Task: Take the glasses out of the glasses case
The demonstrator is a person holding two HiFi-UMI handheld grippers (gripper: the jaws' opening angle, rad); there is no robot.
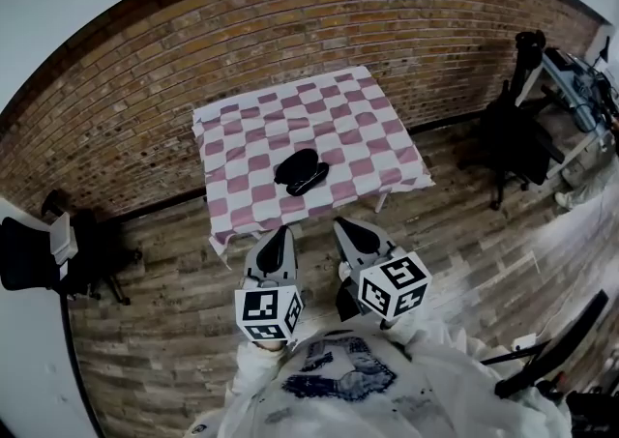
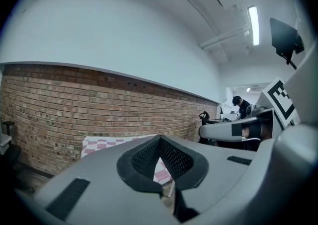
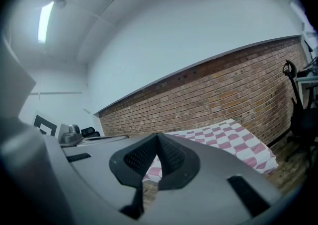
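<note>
A: Brick wall (image 1: 290, 30) at the back, plank floor (image 1: 164, 330), and one small desk (image 1: 232, 127) under a pink-and-white checked cloth. Where's the glasses case (image 1: 302, 172)?

B: It's lying near the middle of the desk, dark against the cloth. It's too small here to tell whether the lid is up or whether the glasses show.

A: And the tools?

B: The left tool (image 1: 281, 232) and the right tool (image 1: 341, 226) are side by side in front of the person's chest. Both point towards the desk, nearly level with a slight downward tip, and sit well apart from the case. Each has its jaws pressed together with nothing between them.

A: What could go wrong from here?

B: I'd guess the case skids. It looks smooth and light, and the cloth may bunch, so a push from one tool without the other pinning it could shove the case off line. Arriving with the jaws pressed together would only nudge it. Pinching a lens instead of the frame could scratch or bend the glasses.
</note>
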